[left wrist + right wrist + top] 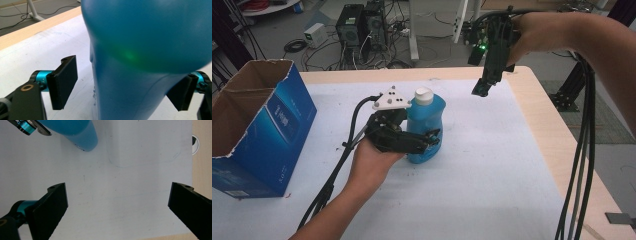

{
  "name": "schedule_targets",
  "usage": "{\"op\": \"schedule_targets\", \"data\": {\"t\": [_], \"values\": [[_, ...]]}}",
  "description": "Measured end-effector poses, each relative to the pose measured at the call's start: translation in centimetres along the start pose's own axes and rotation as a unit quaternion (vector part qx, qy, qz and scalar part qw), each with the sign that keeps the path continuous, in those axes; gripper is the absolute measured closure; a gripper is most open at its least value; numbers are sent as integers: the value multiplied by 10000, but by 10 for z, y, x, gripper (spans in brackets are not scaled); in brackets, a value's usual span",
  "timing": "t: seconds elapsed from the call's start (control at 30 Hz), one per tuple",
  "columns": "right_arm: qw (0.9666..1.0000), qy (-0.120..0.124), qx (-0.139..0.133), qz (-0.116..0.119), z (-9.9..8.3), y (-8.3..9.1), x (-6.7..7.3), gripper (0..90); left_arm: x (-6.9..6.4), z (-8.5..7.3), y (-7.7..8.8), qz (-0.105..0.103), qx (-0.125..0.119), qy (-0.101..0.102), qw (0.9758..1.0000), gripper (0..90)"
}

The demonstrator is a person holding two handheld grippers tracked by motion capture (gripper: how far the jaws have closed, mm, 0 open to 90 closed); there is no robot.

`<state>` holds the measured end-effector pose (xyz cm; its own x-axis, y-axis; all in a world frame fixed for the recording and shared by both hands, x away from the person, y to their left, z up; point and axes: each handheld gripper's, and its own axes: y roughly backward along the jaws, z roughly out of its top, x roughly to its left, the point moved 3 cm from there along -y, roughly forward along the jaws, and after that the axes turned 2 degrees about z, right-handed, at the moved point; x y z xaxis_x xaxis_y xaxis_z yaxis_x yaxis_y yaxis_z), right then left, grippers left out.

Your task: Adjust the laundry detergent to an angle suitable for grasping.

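Left gripper bracketing the blue bottle.
Jaws flank its waist, one pad not yet touching; right gripper hovers released, leaving room.

A lab or workshop: computer towers stand on the grey floor amid tangled cables, behind a wooden counter covered in white sheeting, with a torn blue carton on it.

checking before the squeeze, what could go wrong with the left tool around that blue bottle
In the left gripper view a gap shows between one pad and the blue bottle, so the left tool may close off-centre and tip the upright bottle. The grip sits low on a rounded body, so it might slip when lifted.
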<state>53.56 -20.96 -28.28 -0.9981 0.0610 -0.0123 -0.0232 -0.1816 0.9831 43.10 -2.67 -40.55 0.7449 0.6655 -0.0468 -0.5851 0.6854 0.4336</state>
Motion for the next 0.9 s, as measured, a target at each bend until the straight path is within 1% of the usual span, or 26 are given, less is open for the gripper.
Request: {"op": "schedule_targets", "data": {"t": [0.03, 0.07, 0.13, 0.17, 0.4, 0.47, 0.53, 0.57, 0.73, 0.9], "values": [[10000, -2, -9, 4, 0, 0, 0, 19, 0, 0, 0, 0, 0, 0, 10000, 232], [10000, -2, -9, 4, 0, 0, 0, 19, 0, 0, 0, 10, -5, -17, 10000, 232], [10000, -12, 1, 6, -1, 0, 0, 19, -1, 0, 0, 25, -31, -10, 10000, 270], [10000, 2, 5, 14, -1, 0, -1, 19, -1, 0, -1, 31, -28, -6, 10000, 306], [10000, -12, -5, 5, -2, 0, -1, 19, -2, -1, -1, 97, -31, -65, 9999, 343], [10000, -28, -13, 7, -2, -1, -1, 19, -3, 0, -1, 83, -51, -94, 9999, 386], [10000, -30, -3, 5, -2, -1, -1, 19, -4, -1, -1, 84, -45, -103, 9999, 387], [10000, -31, 0, 10, -3, -1, -1, 19, -4, -1, -1, 71, -60, -89, 9999, 412], [10000, -48, -12, 5, -3, -1, -1, 19, -5, -1, 0, 94, -77, -132, 9998, 428], [10000, -45, -16, -11, -4, -1, -1, 19, -5, -1, -1, 139, -129, -128, 9997, 433]]}}
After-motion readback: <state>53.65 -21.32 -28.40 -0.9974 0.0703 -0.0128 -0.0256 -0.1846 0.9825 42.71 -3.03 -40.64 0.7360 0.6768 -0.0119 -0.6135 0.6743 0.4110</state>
